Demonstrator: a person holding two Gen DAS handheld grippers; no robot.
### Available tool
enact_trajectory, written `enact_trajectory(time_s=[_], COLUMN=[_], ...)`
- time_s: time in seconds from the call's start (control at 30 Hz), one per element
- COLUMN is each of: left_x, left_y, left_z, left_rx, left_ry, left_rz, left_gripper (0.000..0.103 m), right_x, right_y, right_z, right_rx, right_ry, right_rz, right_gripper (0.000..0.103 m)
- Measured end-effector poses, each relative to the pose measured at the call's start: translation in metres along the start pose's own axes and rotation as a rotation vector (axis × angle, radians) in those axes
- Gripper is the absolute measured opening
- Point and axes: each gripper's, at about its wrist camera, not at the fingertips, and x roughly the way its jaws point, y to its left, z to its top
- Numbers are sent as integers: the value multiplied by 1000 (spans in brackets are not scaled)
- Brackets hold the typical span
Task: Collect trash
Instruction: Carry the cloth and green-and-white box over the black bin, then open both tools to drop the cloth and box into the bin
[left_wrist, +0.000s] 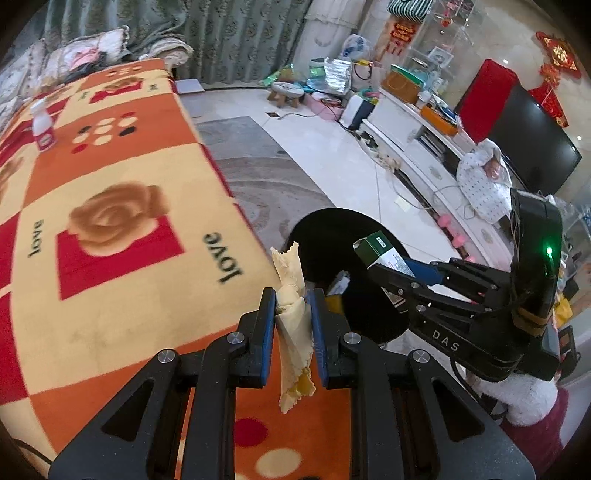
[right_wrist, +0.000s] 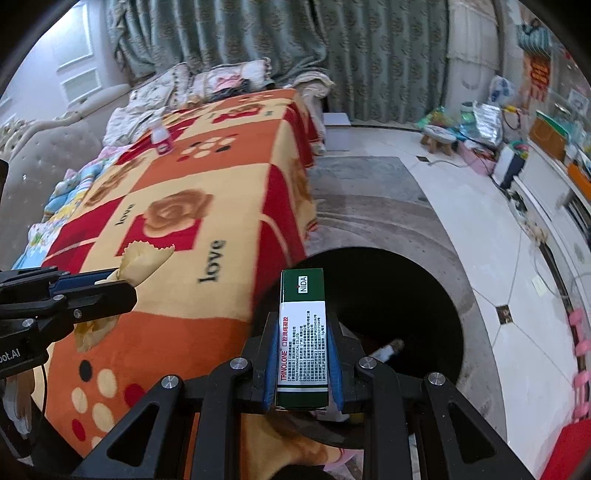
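Note:
My left gripper (left_wrist: 293, 301) is shut on a crumpled yellowish wrapper (left_wrist: 293, 332), held at the blanket's edge beside the black trash bin (left_wrist: 332, 236). In the right wrist view the same wrapper (right_wrist: 146, 260) sticks out of the left gripper (right_wrist: 110, 284) over the blanket. My right gripper (right_wrist: 301, 332) is shut on a green and white medicine box (right_wrist: 302, 332), poised over the near rim of the bin (right_wrist: 436, 288). Seen from the left wrist, that box (left_wrist: 380, 253) hangs above the bin's opening in the right gripper (left_wrist: 399, 271). Some trash lies inside the bin.
An orange, red and cream blanket (left_wrist: 110, 206) printed with roses covers the table. A small white bottle with a red label (left_wrist: 41, 123) stands at its far end. A grey rug (right_wrist: 369, 206) lies under the bin. A TV stand (left_wrist: 424, 140) lines the right wall.

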Motion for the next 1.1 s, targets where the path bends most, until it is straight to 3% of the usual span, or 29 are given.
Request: enact_trajectory(time_s=[0.6,0.63,0.7,0.77,0.83,1.1], left_x=[63,64,65,62,59,28], left_y=[-18,-18,-15,-14,-15,-22], left_z=[30,30,31,30,28,20], left_rx=[-32,-34,-42,-51,-48,-10], left_ry=[25,23,6,-19,-34,-104], left_rz=[-43,-49,-72,-85,-72,8], left_gripper=[18,20,41,49,50,50], right_x=[40,42,45,45,43,11], right_y=[-66,-68,-74,-75,-75,-60], right_z=[-17,-17,-16,-16,-17,-22], right_rx=[170,183,212,228,232,218], right_ry=[57,54,57,56,52,-22], right_rz=[-19,-17,-23,-24,-21,-48], right_gripper=[22,22,22,24,35,39])
